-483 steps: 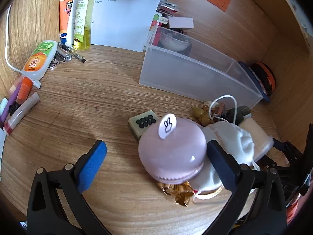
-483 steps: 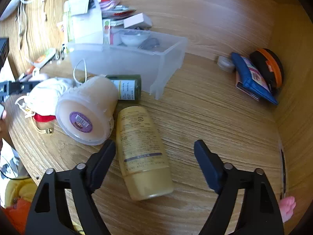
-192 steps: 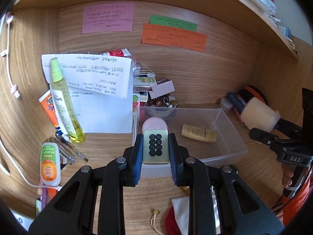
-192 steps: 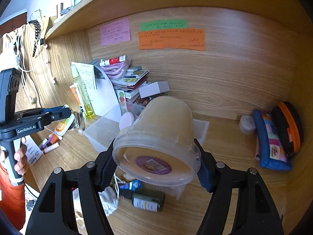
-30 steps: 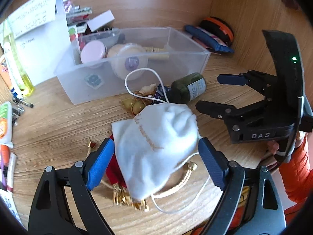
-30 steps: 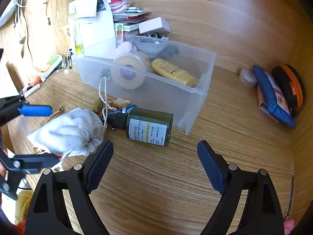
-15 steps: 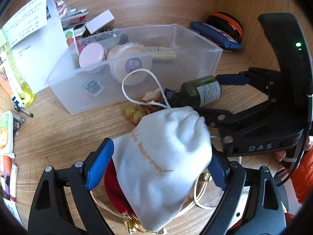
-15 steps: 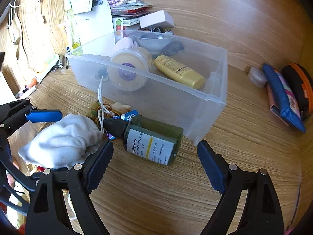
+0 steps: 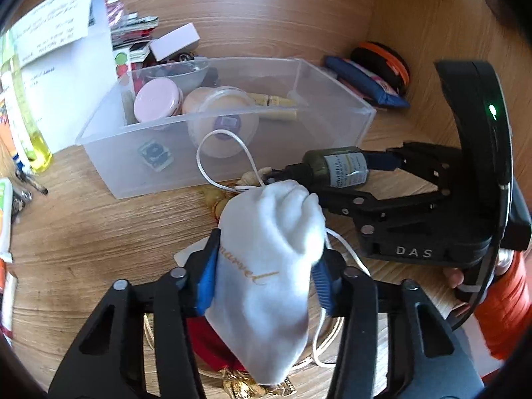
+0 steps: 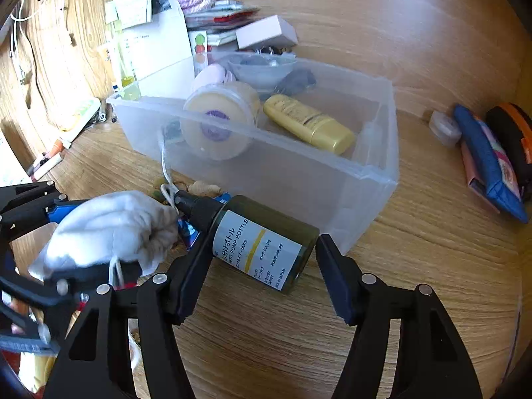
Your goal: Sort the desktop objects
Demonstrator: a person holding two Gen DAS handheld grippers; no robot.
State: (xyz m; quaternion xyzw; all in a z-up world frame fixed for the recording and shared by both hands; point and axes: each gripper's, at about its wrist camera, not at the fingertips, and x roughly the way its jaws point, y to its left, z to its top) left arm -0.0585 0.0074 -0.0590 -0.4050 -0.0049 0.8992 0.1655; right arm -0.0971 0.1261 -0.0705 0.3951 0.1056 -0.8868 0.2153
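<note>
My left gripper (image 9: 266, 279) is shut on a white drawstring pouch (image 9: 266, 266), which also shows in the right wrist view (image 10: 109, 229). My right gripper (image 10: 262, 276) is open, its jaws on either side of a dark green pump bottle (image 10: 262, 246) lying on the desk; the bottle also shows in the left wrist view (image 9: 335, 166). Behind them stands a clear plastic bin (image 10: 369, 179) holding a pink jar (image 9: 158, 104), a round cream tub (image 10: 219, 123) and a yellow tube (image 10: 306, 123).
Small gold-wrapped items and a red pouch (image 9: 212, 342) lie under the white pouch. Papers, a yellow spray bottle (image 9: 23, 116) and tubes stand at the left. A blue pouch (image 10: 488, 163) and an orange-black case (image 9: 382, 63) lie at the right by the wooden wall.
My left gripper has closed on the white pouch and lifted it. My right gripper has moved forward so its open jaws now flank the green bottle.
</note>
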